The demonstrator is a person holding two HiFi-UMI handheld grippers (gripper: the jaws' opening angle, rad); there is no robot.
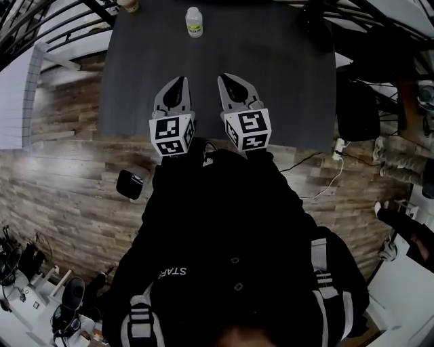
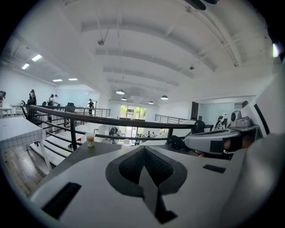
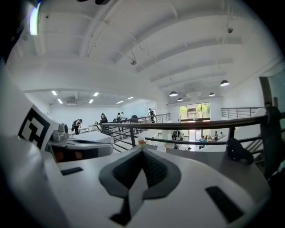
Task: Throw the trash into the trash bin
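Observation:
A small white bottle with a green label (image 1: 194, 22) stands at the far edge of the dark table (image 1: 135, 81). A cup with a brown drink (image 1: 129, 5) sits at the table's far left corner. My left gripper (image 1: 180, 82) and right gripper (image 1: 226, 80) hover side by side over the near half of the table, both shut with nothing in them. The cup (image 2: 90, 139) shows far ahead of the closed left gripper (image 2: 144, 149). Just past the shut right gripper (image 3: 142, 150) I see the cup (image 3: 141, 141) and the bottle (image 3: 161, 148).
A dark railing (image 2: 111, 121) runs behind the table. A black lump (image 3: 238, 151) lies at the table's far right corner. A bulky black object (image 1: 357, 108) stands right of the table, with a white cable and plug (image 1: 337, 150) on the wooden floor. A small black item (image 1: 129, 184) lies at lower left.

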